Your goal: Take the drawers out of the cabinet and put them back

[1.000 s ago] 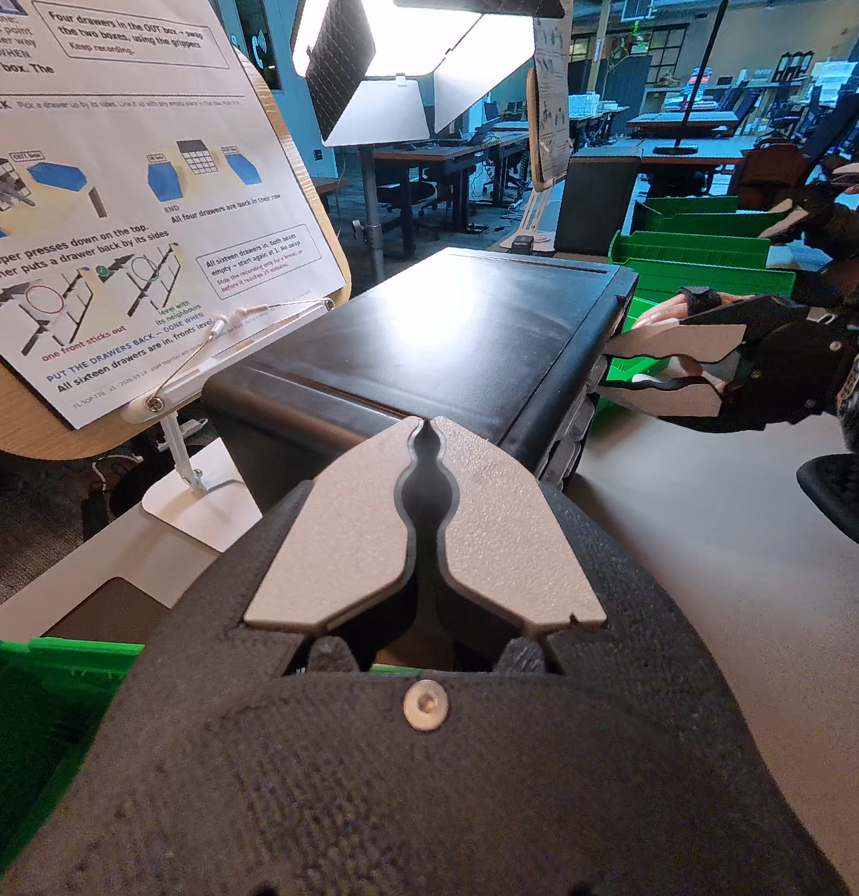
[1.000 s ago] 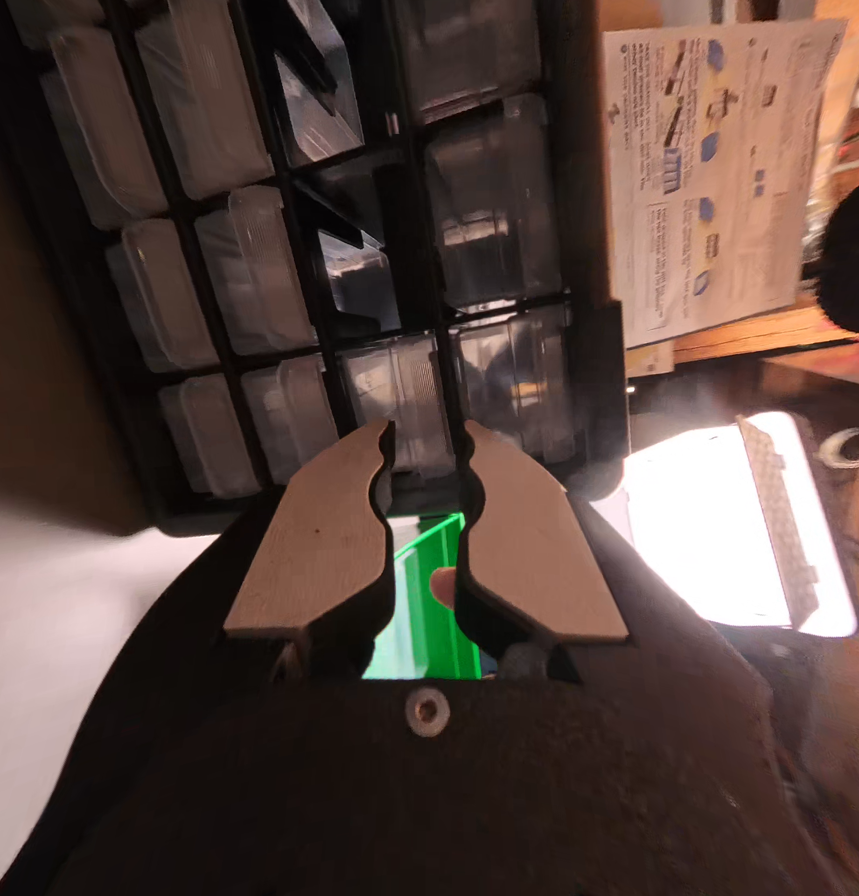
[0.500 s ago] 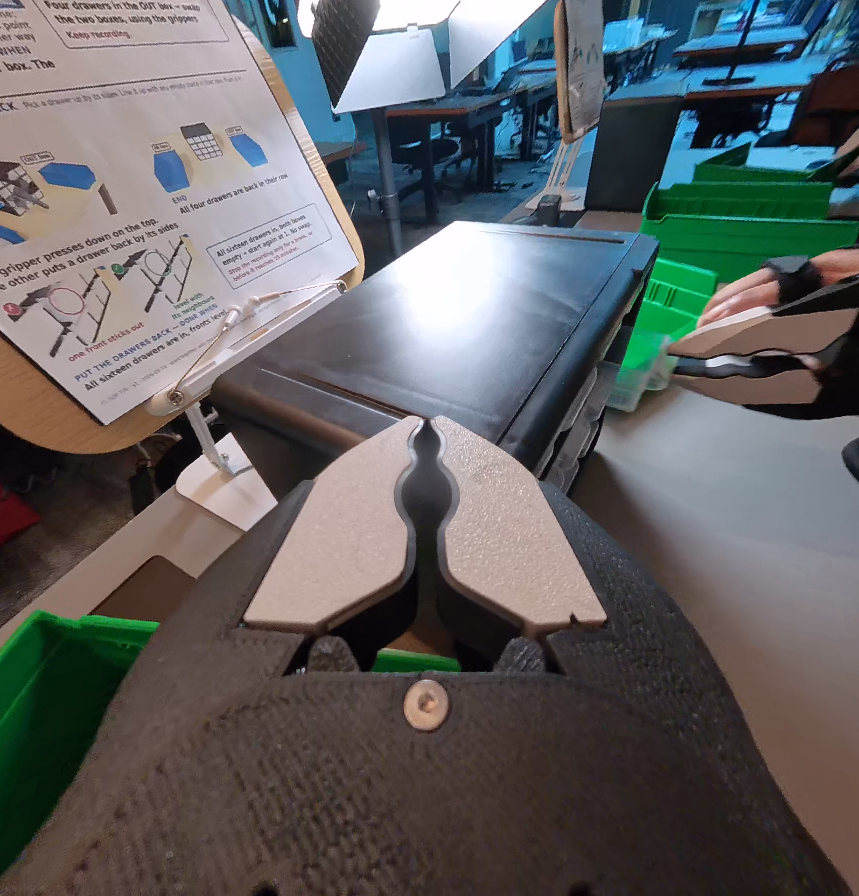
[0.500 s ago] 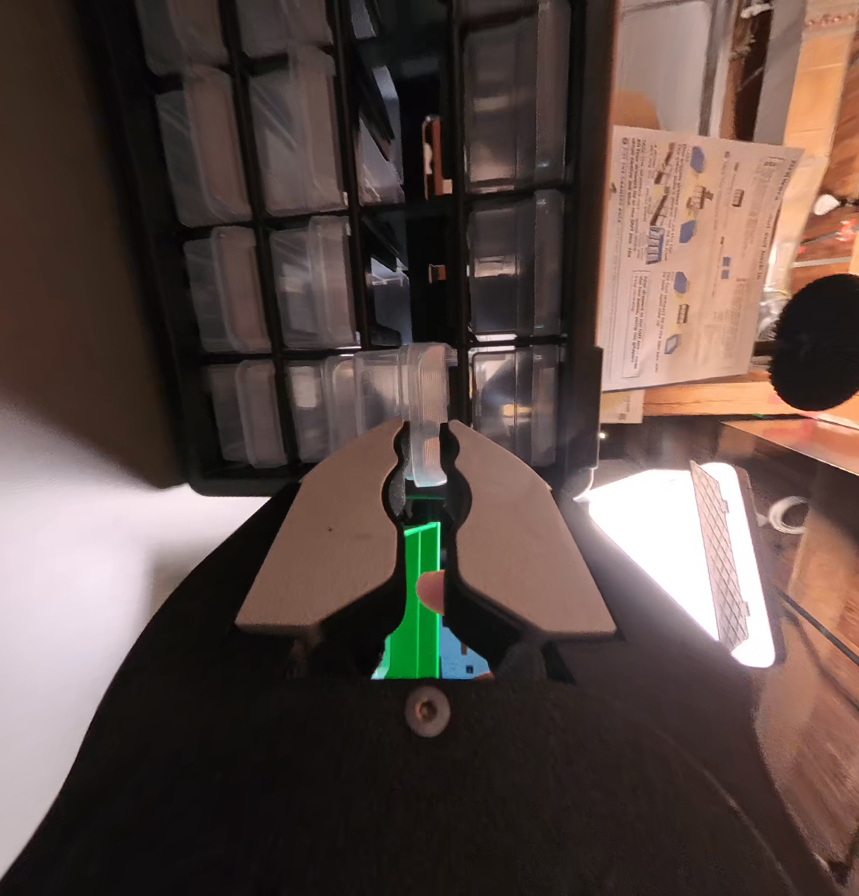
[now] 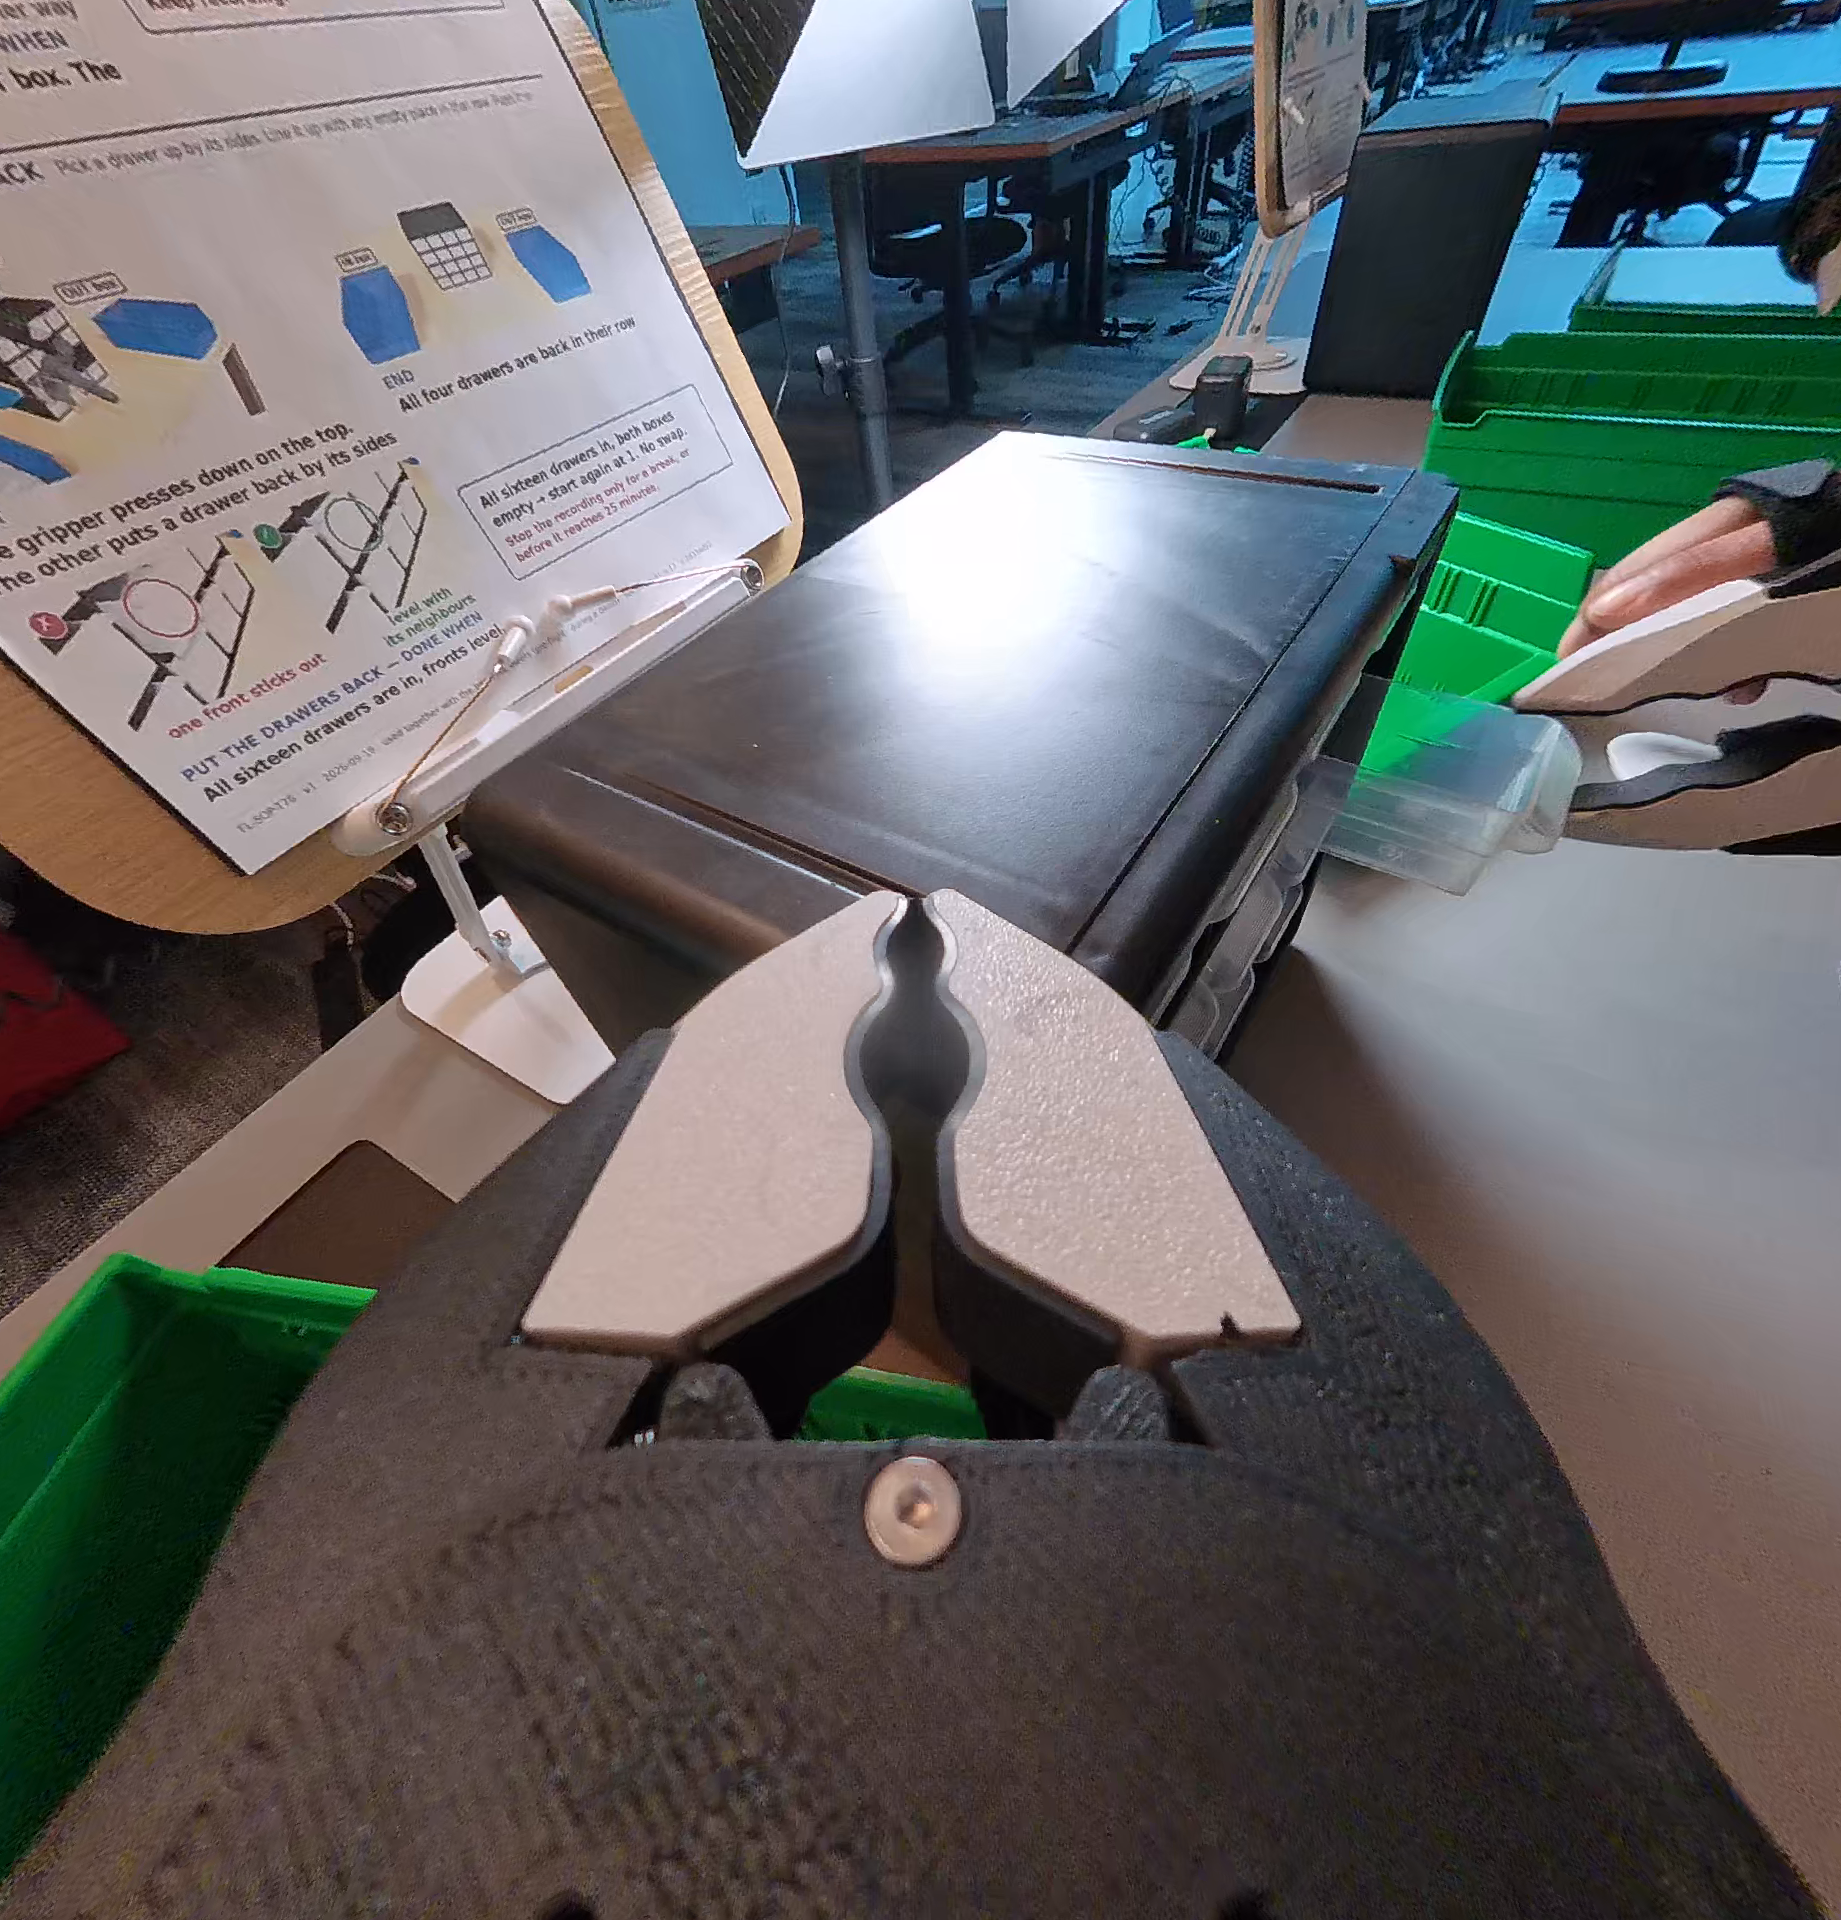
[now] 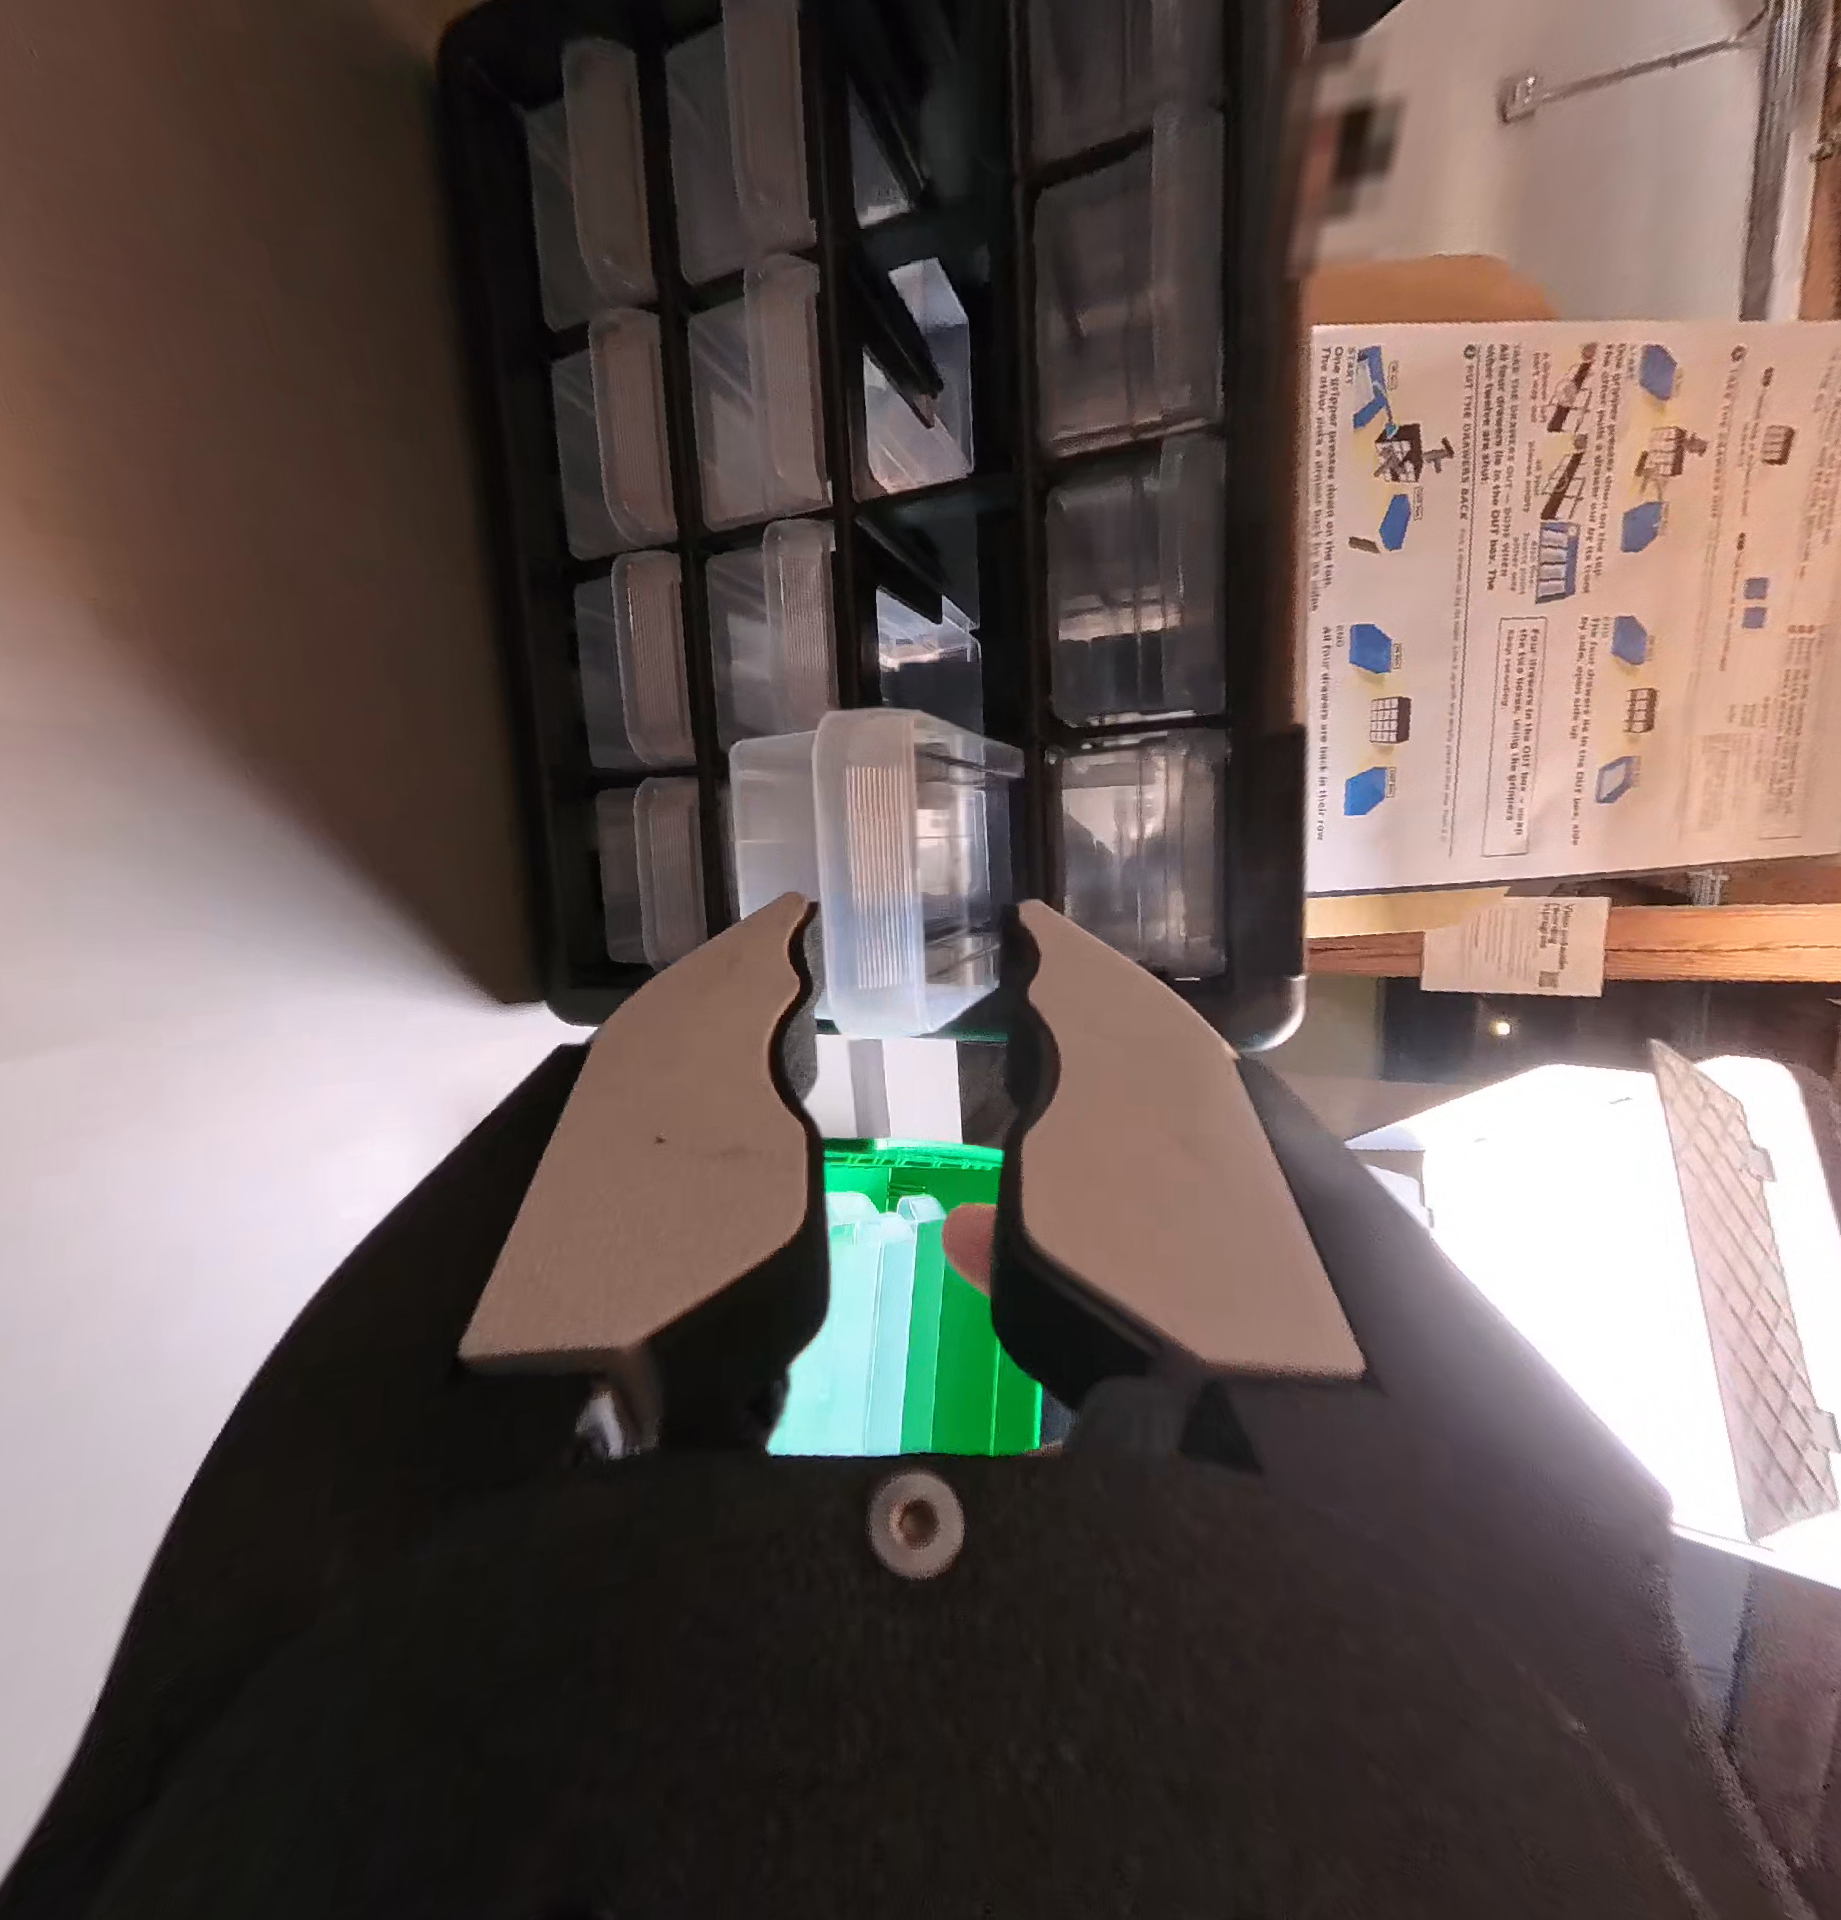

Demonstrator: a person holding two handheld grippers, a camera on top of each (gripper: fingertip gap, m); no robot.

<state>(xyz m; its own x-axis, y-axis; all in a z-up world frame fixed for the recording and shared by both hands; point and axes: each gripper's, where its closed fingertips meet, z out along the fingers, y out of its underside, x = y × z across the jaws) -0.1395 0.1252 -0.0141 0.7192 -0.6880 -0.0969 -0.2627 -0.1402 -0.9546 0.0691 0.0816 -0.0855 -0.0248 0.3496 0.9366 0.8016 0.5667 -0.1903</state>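
right gripper (image 6: 908,940) fingers now spread apart around clear drawer (image 6: 874,873), centre frame, pulled further out of black cabinet (image 6: 1259,520) than before; left gripper (image 5: 914,914) fingers pressed together, empty, unchanged

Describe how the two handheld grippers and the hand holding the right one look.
Both the left gripper and right gripper have textured black bodies, a silver screw below flat grey fingers with wavy black-edged inner rims. The hand wears a black fingerless glove.
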